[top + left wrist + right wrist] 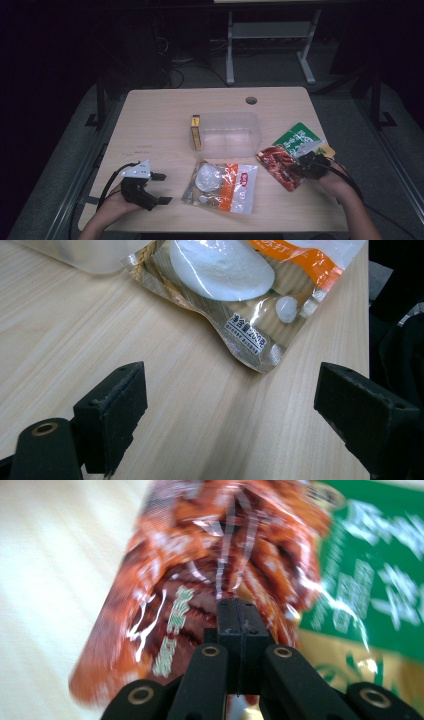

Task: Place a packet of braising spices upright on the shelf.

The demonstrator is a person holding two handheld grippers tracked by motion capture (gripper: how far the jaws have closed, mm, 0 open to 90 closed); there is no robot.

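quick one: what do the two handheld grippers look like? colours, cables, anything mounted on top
Both are black. The left gripper has two blocky black jaws with rough-edged flat pads, a brass-coloured rivet at the linkage, a grey three-cornered plate on top and a black cable trailing back past the wrist. The right gripper has black link arms with brass-ringed pivots; it too carries a pale plate and thin cables along the forearm.

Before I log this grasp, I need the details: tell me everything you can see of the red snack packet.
The red snack packet is a glossy, crinkled plastic pouch showing reddish-brown strips of food, with pale printed characters. It is long and flat, lying slanted near the table's right edge, partly over a green packet. The right tool is shut on a fold of its film. It sits right of the clear tub.
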